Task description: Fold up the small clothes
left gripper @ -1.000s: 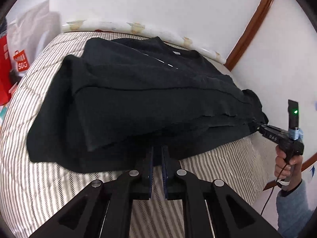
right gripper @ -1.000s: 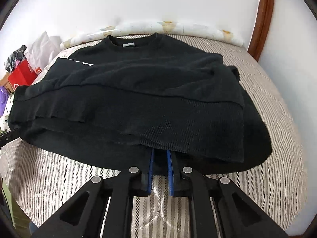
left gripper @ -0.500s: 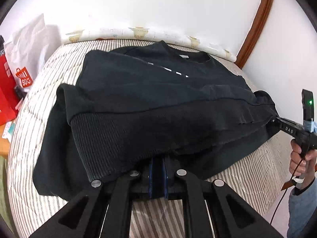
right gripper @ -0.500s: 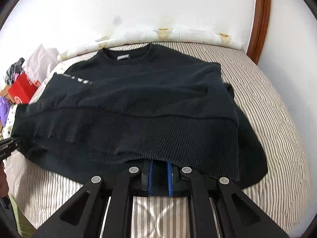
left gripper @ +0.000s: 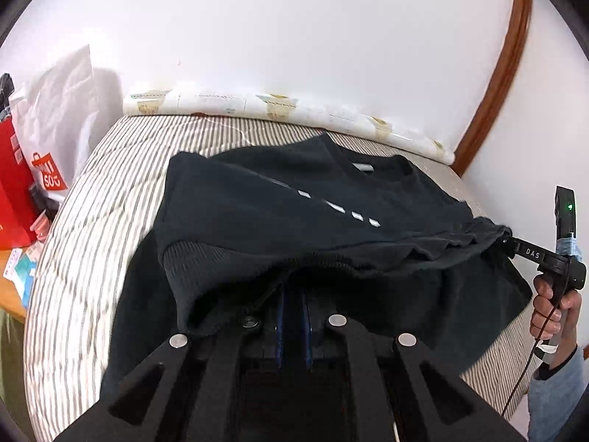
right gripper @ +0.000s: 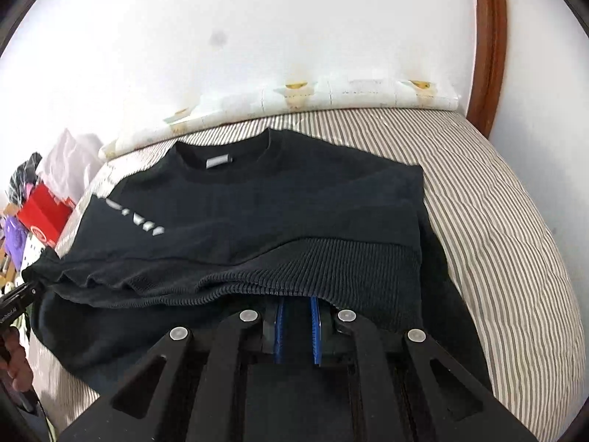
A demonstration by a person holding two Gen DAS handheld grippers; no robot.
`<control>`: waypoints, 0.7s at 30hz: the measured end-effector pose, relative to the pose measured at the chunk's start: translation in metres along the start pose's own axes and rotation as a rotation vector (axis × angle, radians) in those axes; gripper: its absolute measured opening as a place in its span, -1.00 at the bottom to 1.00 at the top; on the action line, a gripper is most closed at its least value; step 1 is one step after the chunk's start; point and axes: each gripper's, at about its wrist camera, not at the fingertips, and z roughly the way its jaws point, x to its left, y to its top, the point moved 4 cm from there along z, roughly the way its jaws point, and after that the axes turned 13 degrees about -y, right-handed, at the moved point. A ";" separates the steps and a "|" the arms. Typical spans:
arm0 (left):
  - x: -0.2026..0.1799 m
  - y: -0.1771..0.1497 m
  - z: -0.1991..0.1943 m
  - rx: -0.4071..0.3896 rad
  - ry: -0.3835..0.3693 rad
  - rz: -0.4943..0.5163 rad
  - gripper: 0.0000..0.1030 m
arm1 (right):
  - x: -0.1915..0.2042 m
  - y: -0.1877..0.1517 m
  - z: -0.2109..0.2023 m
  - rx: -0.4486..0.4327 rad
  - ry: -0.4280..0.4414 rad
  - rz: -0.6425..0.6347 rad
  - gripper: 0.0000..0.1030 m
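Note:
A black sweatshirt (left gripper: 287, 199) with a white dashed print lies on the striped mattress (left gripper: 88, 228), collar toward the wall. Its ribbed hem (left gripper: 206, 269) is lifted and drapes over my left gripper (left gripper: 294, 289), which is shut on it with the fingertips hidden under the cloth. In the right wrist view the same sweatshirt (right gripper: 279, 199) shows its hem (right gripper: 353, 261) doubled up over my right gripper (right gripper: 297, 300), shut on that edge. The right gripper (left gripper: 515, 248) also appears at the hem's far corner, a hand (left gripper: 556, 305) around its handle. The left gripper's tip (right gripper: 18, 300) pinches the opposite corner.
A patterned padded roll (left gripper: 287, 108) runs along the white wall behind the mattress. A brown wooden trim (left gripper: 497, 84) rises at the right. Red and white shopping bags (left gripper: 40, 162) and clutter stand off the bed's left side. Bare striped mattress (right gripper: 497, 221) lies right of the sweatshirt.
Both grippers have risen and carried the hem toward the collar. The ribbed edge now lies higher over the body, and the white print and neck label have come closer.

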 end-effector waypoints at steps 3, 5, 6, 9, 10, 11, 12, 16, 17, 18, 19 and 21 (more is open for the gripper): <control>0.010 0.017 0.013 -0.003 0.024 -0.015 -0.85 | 0.004 0.019 0.013 -0.006 -0.007 0.011 -0.81; 0.017 0.026 0.023 -0.004 0.029 -0.035 -0.85 | 0.007 0.032 0.024 -0.008 -0.020 0.012 -0.81; 0.020 0.029 0.027 -0.006 0.030 -0.039 -0.85 | 0.009 0.037 0.030 -0.005 -0.029 0.009 -0.77; 0.028 0.038 0.036 -0.004 0.043 -0.047 -0.85 | 0.010 0.049 0.046 0.003 -0.062 0.015 -0.74; 0.029 0.039 0.036 -0.006 0.046 -0.048 -0.84 | 0.009 0.053 0.051 0.009 -0.077 0.014 -0.74; 0.031 0.041 0.035 -0.010 0.048 -0.047 -0.76 | 0.008 0.057 0.054 0.012 -0.093 0.013 -0.73; 0.034 0.043 0.031 -0.019 0.053 -0.043 -0.68 | 0.004 0.060 0.055 0.008 -0.107 0.016 -0.71; 0.048 0.044 0.019 -0.043 0.076 -0.030 -0.31 | -0.016 0.063 0.050 -0.036 -0.151 0.003 -0.14; 0.054 0.045 0.018 -0.032 0.089 -0.033 -0.31 | -0.021 0.062 0.051 -0.039 -0.154 0.001 -0.06; 0.058 0.045 0.020 -0.016 0.096 -0.037 -0.31 | -0.026 0.061 0.053 -0.036 -0.161 -0.003 -0.06; 0.063 0.044 0.021 -0.002 0.099 -0.043 -0.31 | -0.030 0.061 0.056 -0.026 -0.167 -0.005 -0.06; 0.070 0.046 0.022 0.010 0.095 -0.058 -0.31 | -0.034 0.061 0.067 0.011 -0.160 -0.017 -0.06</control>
